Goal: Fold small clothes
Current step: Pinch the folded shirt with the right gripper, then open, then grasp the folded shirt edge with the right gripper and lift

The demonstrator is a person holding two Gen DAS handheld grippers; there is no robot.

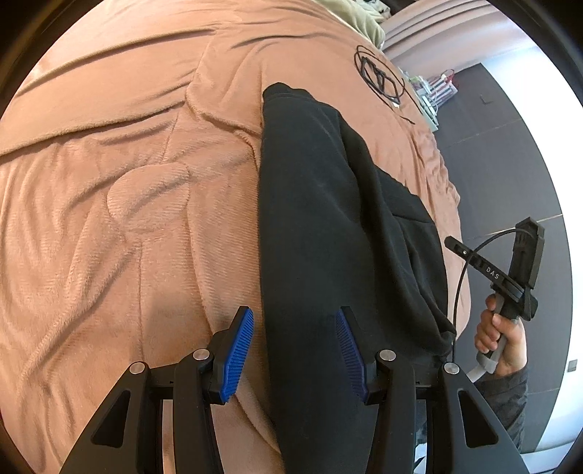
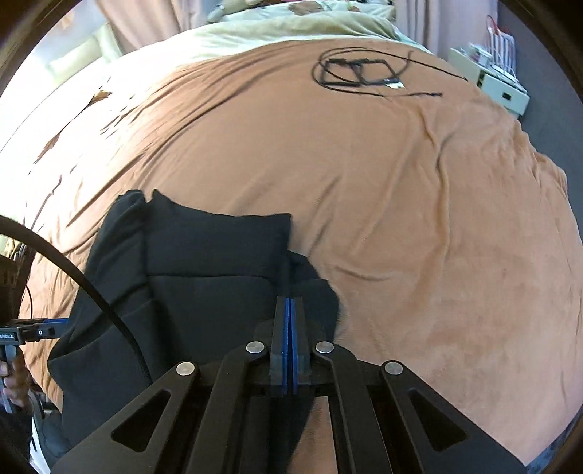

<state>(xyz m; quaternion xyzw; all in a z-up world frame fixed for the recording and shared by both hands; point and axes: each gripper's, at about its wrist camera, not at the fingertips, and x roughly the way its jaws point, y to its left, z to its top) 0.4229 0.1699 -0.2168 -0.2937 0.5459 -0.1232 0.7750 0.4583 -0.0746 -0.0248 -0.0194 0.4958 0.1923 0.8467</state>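
A black garment (image 1: pixel 328 218) lies folded into a long strip on the brown blanket (image 1: pixel 127 182). My left gripper (image 1: pixel 295 346) is open just above the garment's near end. Its left blue pad is over the blanket, its right pad is over the cloth, and the garment's left edge runs between them. In the right wrist view the garment (image 2: pixel 204 262) is at the lower left. My right gripper (image 2: pixel 289 302) is shut at its right edge, pads together. I cannot tell whether cloth is pinched between them. A hand (image 1: pixel 499 335) holds that gripper's handle beside the bed.
A coiled black cable (image 2: pixel 360 71) lies on the blanket (image 2: pixel 400 200) far from the garment. Pale green bedding (image 2: pixel 273 32) lies beyond it. A white box (image 2: pixel 503 87) stands on the dark floor (image 1: pixel 492 146) past the bed's right edge. A thick black cable (image 2: pixel 91 291) crosses the garment's left side.
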